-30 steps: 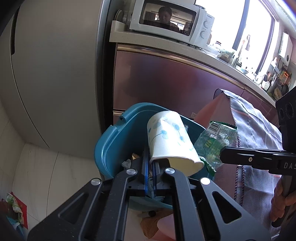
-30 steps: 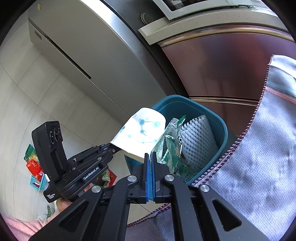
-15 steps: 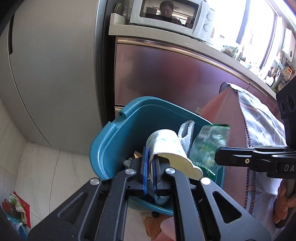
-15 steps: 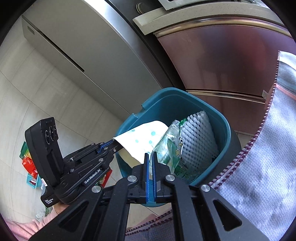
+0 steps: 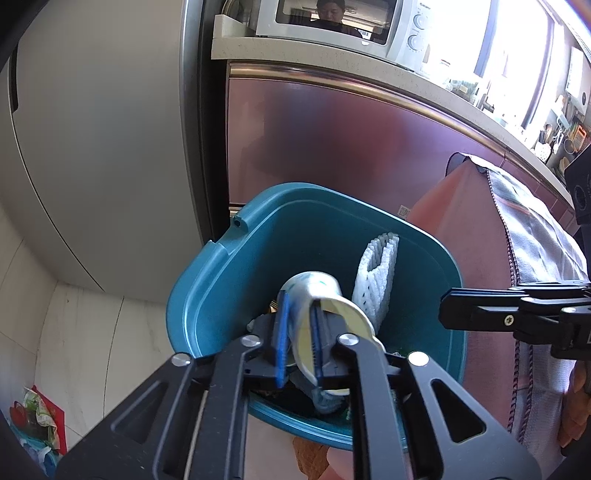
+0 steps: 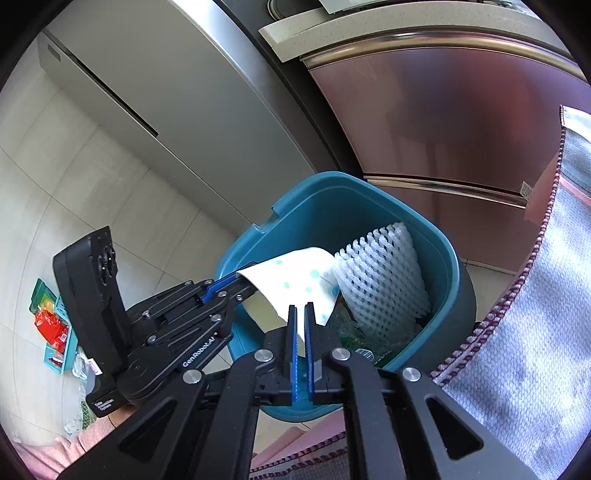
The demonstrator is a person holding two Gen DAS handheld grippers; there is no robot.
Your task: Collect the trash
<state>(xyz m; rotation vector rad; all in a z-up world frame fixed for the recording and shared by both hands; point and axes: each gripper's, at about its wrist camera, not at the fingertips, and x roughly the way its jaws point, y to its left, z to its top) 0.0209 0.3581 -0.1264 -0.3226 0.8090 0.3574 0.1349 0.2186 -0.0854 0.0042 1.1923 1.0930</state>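
Over the teal bin (image 5: 207,295), in the left wrist view, the left gripper (image 5: 299,332) has its jaws opening, and the paper cup (image 5: 317,295) sits between the blue pads with its mouth turned toward the camera. The cup lies inside the bin's rim, beside a white foam net (image 5: 376,280) that leans against the bin's far right wall. The right gripper (image 5: 447,317) reaches in from the right, level with the bin's right rim, its fingers together and empty. Behind the bin stand a steel cabinet front (image 5: 332,147) and a microwave (image 5: 332,26) on the counter above it. Wrappers (image 5: 37,417) lie on the floor well left of the bin.

Above the bin's near edge, in the right wrist view, the right gripper (image 6: 301,314) shows only a narrow slit between its pads, with nothing in it. The left gripper (image 6: 236,282) comes in over the bin's left rim (image 6: 266,225) with the cup (image 6: 295,277) at its tips. The foam net (image 6: 384,280) stands inside against the right wall, green packaging (image 6: 354,332) below it. A grey cloth (image 6: 535,314) hangs right of the bin.
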